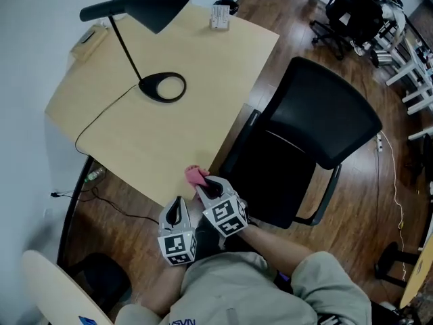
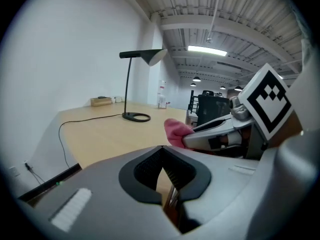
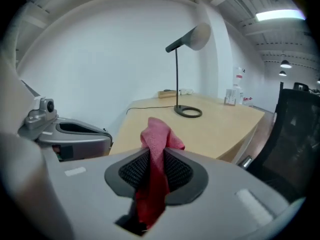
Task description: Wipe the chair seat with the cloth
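A person stands at the near corner of a pale wood bench (image 1: 169, 134), seen from above, with a gripper in each hand. The right gripper (image 1: 207, 185) is over the bench's near edge, its jaws pinching a pink cloth (image 1: 196, 175). A crumpled tuft of the cloth sticks out past the jaw tips, and the rest hangs back between the pads. The left gripper (image 1: 177, 207) is just beside it, slightly off the bench's near edge, with its jaws pressed together and nothing between them. Both grippers point toward the bench top.

A black chair (image 1: 318, 120) stands at the bench's right side, seat close against the bench edge and backrest on the side away from the bench. The cloth is held over the bench's edge, apart from the seat.

Toward the far left of the bench stands a black lamp (image 1: 145, 9) with a ring-shaped base. Its cable (image 1: 101, 117) trails across the bench top to the left edge. A small box (image 1: 219, 16) sits at the bench's far edge. A dark wood floor (image 1: 352, 202) surrounds the bench
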